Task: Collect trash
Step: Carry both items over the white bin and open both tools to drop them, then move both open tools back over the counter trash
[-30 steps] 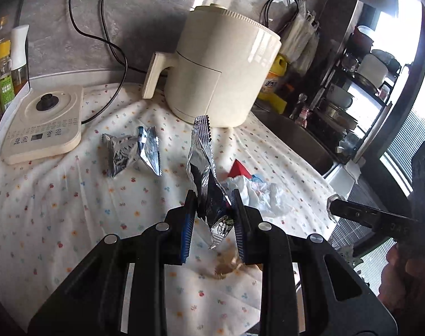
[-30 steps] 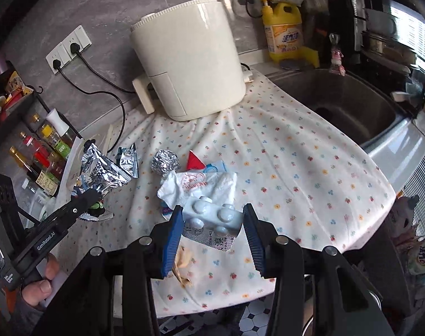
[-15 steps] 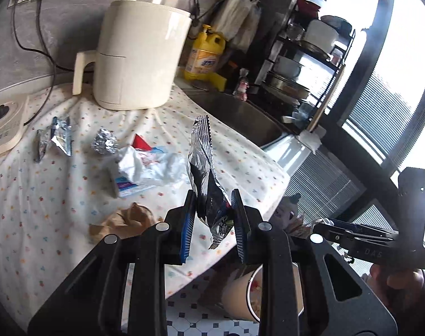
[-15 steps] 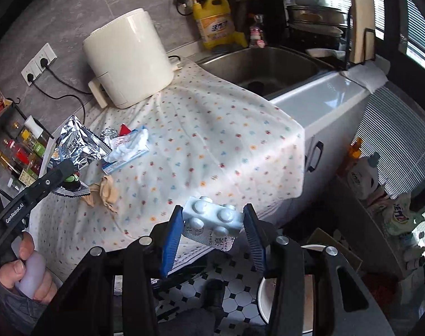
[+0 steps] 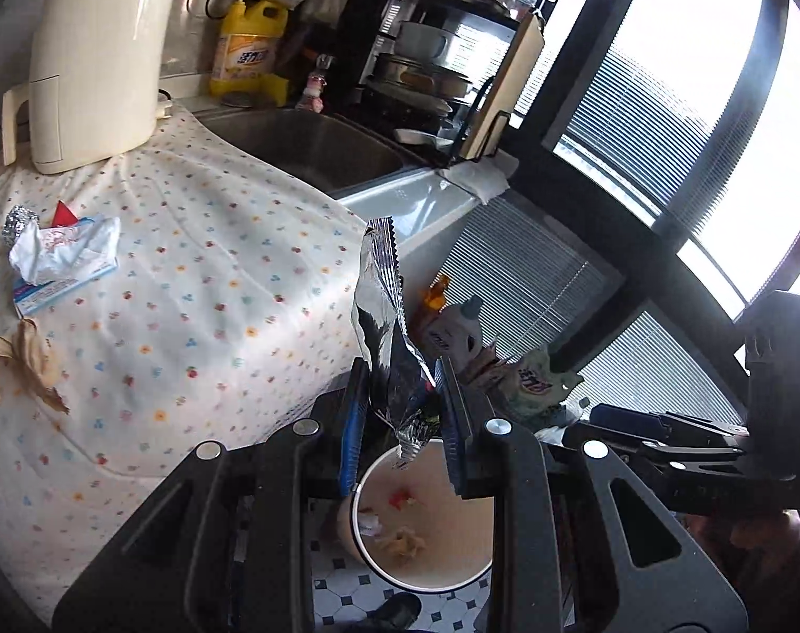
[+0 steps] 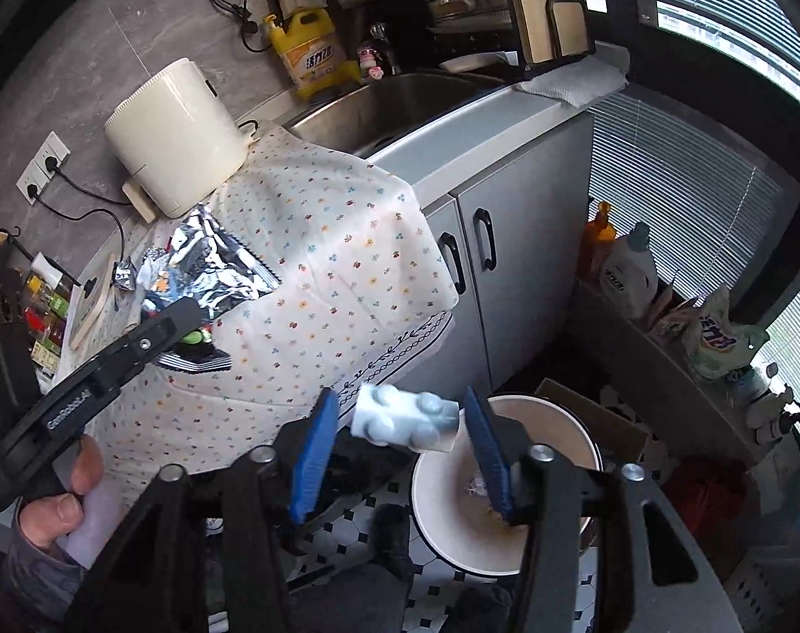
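My left gripper (image 5: 400, 416) is shut on a silver foil snack wrapper (image 5: 381, 316) and holds it upright above a cream trash bin (image 5: 426, 569) on the tiled floor. The bin holds a few scraps. My right gripper (image 6: 400, 443) is open. A white pill blister pack (image 6: 405, 419) hangs loose between its jaws, blurred, beside the rim of the bin (image 6: 452, 527). The left gripper with its wrapper (image 6: 210, 269) also shows at the left of the right wrist view.
On the dotted tablecloth (image 5: 189, 274) lie a tissue pack (image 5: 62, 258), a foil ball (image 5: 17, 221) and a brown peel (image 5: 20, 364). A cream appliance (image 5: 99, 63) and a sink (image 5: 315, 142) stand behind. Bottles (image 6: 626, 269) line the window ledge.
Both grippers have swung off the counter to above the floor bin. The right gripper's jaws have opened and the blister pack has come free between them.
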The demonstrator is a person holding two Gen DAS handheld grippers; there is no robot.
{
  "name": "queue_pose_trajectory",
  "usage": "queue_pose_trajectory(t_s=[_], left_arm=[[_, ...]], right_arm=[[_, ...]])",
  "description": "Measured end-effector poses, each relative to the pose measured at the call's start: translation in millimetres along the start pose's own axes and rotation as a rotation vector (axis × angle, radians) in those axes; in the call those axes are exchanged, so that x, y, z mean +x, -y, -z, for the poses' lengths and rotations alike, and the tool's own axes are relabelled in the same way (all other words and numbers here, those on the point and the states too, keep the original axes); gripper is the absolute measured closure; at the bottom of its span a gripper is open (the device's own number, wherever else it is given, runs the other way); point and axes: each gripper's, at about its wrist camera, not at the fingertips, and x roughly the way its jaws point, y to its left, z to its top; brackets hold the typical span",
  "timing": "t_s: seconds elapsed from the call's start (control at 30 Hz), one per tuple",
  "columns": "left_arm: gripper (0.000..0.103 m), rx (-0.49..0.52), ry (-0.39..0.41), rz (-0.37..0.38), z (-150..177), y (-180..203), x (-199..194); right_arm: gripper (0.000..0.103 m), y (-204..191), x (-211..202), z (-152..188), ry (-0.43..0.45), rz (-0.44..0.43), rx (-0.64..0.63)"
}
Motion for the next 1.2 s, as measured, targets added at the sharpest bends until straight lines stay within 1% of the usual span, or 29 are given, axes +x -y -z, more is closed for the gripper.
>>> queue_pose_trajectory(t_s=[0.03, 0.07, 0.2, 0.4, 0.53, 0.77, 0.83, 0.87, 0.9, 0.93, 0.97, 1.03, 1.07, 1.1, 1.13, 1.2], left_arm=[[0.077, 0.002, -0.004, 0.003, 2, 5, 3], [0.077, 0.002, -0.009, 0.004, 5, 9, 6], [0.077, -0.006, -0.032, 0.005, 14, 24, 19], [0.077, 0.012, -0.07, 0.001, 22, 42, 38], [0.077, 0.037, -0.108, 0.014, 31, 57, 50], [0.077, 0.102, -0.182, 0.046, 43, 84, 64], [0.076, 0.123, -0.211, 0.06, 46, 88, 69], [0.073, 0.135, -0.23, 0.054, 48, 90, 72], [0.063, 0.147, -0.252, 0.045, 50, 90, 75], [0.058, 0.147, -0.27, 0.037, 52, 89, 78], [0.054, 0.137, -0.28, 0.053, 54, 87, 80], [0.041, 0.13, -0.323, 0.085, 60, 82, 87], [0.036, 0.142, -0.344, 0.071, 64, 80, 92], [0.036, 0.151, -0.355, 0.039, 68, 77, 95], [0.036, 0.142, -0.362, 0.022, 70, 72, 97], [0.036, 0.109, -0.366, 0.02, 69, 62, 95]], right_arm=[[0.032, 5, -4, 2, 0.011, 0.005, -0.006], [0.031, 8, -7, 3, 0.012, 0.006, -0.01], [0.031, 34, -12, 10, -0.002, 0.02, 0.01], [0.031, 71, -18, 17, -0.009, 0.041, 0.048], [0.029, 90, -25, 20, 0.002, 0.052, 0.066], [0.028, 119, -31, 30, 0.017, 0.077, 0.134], [0.028, 125, -31, 33, 0.015, 0.084, 0.152], [0.028, 127, -31, 35, 0.015, 0.086, 0.16], [0.028, 128, -31, 35, 0.016, 0.088, 0.166], [0.028, 129, -31, 36, 0.017, 0.091, 0.172], [0.028, 130, -31, 37, 0.019, 0.092, 0.177], [0.028, 130, -31, 38, 0.023, 0.093, 0.186], [0.028, 130, -29, 38, 0.023, 0.095, 0.192], [0.028, 130, -28, 39, 0.021, 0.095, 0.198], [0.028, 129, -28, 38, 0.02, 0.095, 0.202], [0.028, 127, -28, 37, 0.025, 0.099, 0.197]])
